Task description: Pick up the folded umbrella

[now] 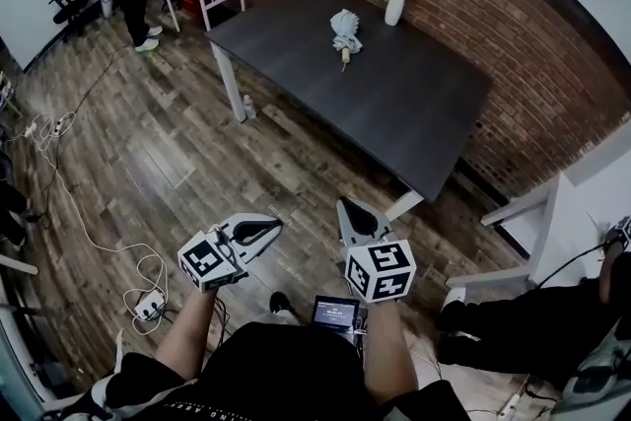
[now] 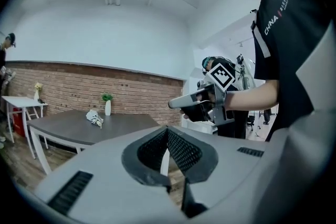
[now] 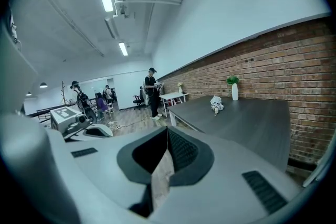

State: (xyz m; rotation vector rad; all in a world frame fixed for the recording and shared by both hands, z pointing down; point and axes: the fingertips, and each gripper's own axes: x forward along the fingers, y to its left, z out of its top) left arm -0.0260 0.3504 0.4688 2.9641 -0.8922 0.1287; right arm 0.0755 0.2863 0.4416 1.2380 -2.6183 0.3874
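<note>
Approach step, no contact yet. Left tongs [image 1: 266, 230] are closed, pads together, nothing between them. Right tongs [image 1: 347, 208] are the same: fully closed and empty. Both are held low in front of the person, over the wooden floor [image 1: 168, 153], well apart from the target.

The folded umbrella [image 1: 344, 33] is a pale bundle lying on the dark worktop [image 1: 414, 104], far ahead of both tongs. The right gripper view has it ahead and a bit right of the tongs' line. The left gripper view has it off to the left, since the left tongs point across toward the right tongs. Its stub end looks turned toward the tongs' side, though it is too small to be sure. A white vase with plant [image 1: 394, 5] stands beyond the umbrella, near it but apart.

The grasp has not started and the umbrella lies untouched. Next move, as a judgement: close the gap to the worktop, open one pair of tongs wide, bring it down across the bundle's thick middle, then close and lift. Risks: soft fabric may slip in a shallow grip, and the vase sits close behind.
</note>
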